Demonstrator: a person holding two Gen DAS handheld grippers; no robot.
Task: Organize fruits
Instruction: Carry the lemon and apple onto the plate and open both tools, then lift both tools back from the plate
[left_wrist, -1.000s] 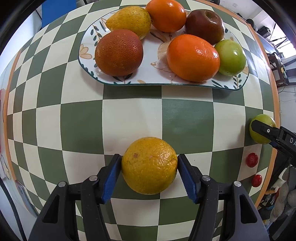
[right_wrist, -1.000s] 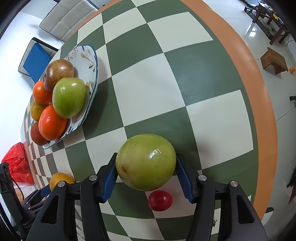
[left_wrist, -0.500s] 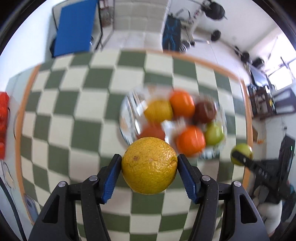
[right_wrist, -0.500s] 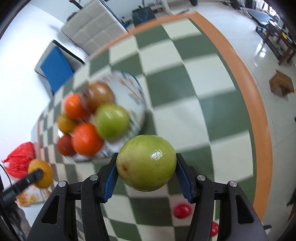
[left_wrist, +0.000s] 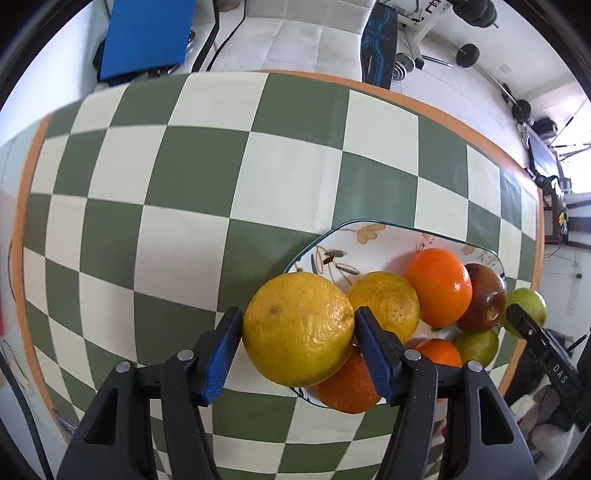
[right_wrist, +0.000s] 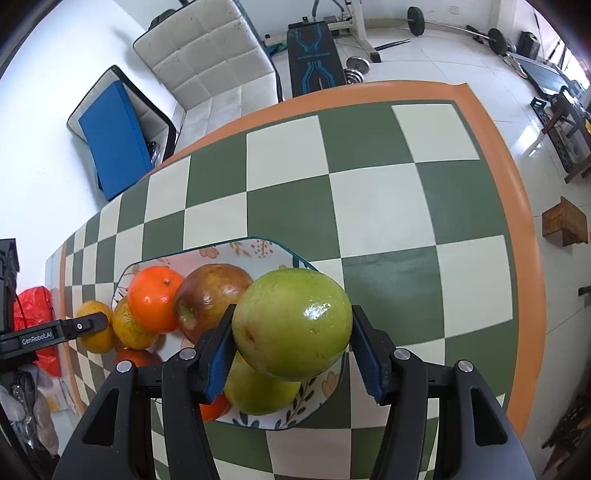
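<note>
— Left tool (left_wrist: 298, 332)?
— Clamped partway closed on a yellow citrus (left_wrist: 297, 328), blue pads pressed to both flanks, fruit held clear above the near-left rim of the plate (left_wrist: 332, 243).
— And at two o'clock from it?
— Packed on the plate: a second yellow fruit (left_wrist: 388, 301) just beside the right pad, an orange (left_wrist: 439, 286) past that, a dark red apple (left_wrist: 484, 302) at three o'clock, a small green fruit (left_wrist: 478, 345) below it. Another orange-skinned fruit (left_wrist: 347, 387) directly under the held one.
— Right tool (right_wrist: 291, 345)?
— Same partial closure, gripping a green apple (right_wrist: 291, 325) over the plate's right end (right_wrist: 258, 245). A further green fruit (right_wrist: 258, 391) right beneath.
— At nine o'clock from there?
— Red-brown apple (right_wrist: 210, 299) touching an orange (right_wrist: 155, 299), then the other tool's arm at the far left edge with its yellow fruit.
— Underneath everything?
— Green-and-cream chequered bench (right_wrist: 369, 206) with an orange border. Beyond it at twelve o'clock, a white cushioned seat (right_wrist: 207, 62) and a weight bench (right_wrist: 314, 55) on the floor.
</note>
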